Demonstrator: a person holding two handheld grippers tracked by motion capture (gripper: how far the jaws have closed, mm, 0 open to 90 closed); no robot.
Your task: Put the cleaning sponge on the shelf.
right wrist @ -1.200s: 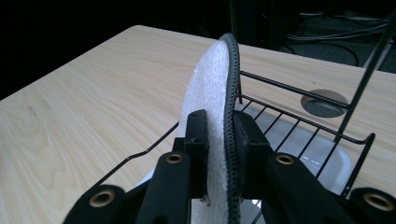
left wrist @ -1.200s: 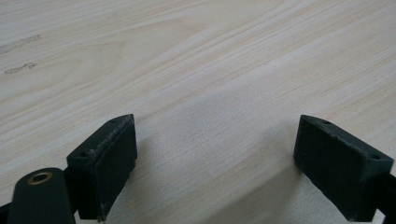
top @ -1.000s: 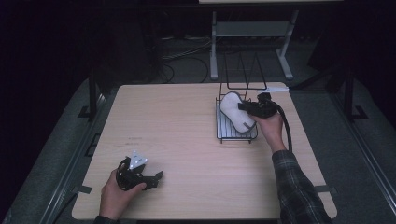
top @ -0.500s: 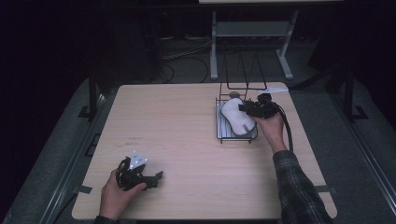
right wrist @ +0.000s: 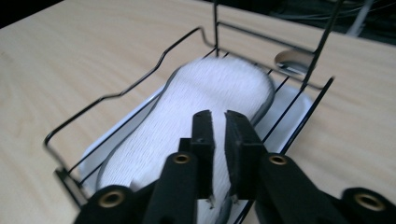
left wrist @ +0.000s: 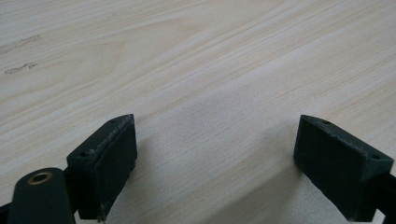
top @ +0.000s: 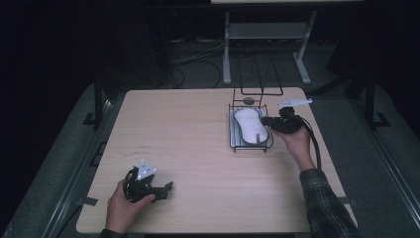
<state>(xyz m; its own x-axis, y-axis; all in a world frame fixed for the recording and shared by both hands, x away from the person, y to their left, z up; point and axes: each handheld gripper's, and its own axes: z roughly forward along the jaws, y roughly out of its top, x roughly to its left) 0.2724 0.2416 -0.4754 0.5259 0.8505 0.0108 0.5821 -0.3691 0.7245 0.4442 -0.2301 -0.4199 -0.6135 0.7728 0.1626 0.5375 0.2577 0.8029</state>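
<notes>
- Left gripper (top: 166,188): rests near the front left corner of the table (top: 188,139), jaws wide apart over bare wood in the left gripper view, nothing between them. Idle, well apart from the work.
- Right gripper (top: 265,120): at the right side of the wire rack (top: 232,126), pointing across it. Right gripper view: its jaws have just been closing and now stand nearly together with only a thin slit; nothing visibly pinched between the fingers (right wrist: 204,140).
- White insole (top: 251,126): lies flat in the rack on the tray, lengthwise front to back. Jaw tips sit just above or at its near edge (right wrist: 196,112); cannot tell whether they touch it.
- Step in hand (judgement): the insole is set in the rack and the right gripper seems to be finishing there, either letting go or nudging it flat.
- Next move (judgement): back the right gripper out to the right without catching the rack's wires or dragging the insole off its seat.
- Far end: rack's upright wire frame (top: 257,74), a small round object (top: 248,101) just behind the tray.
</notes>
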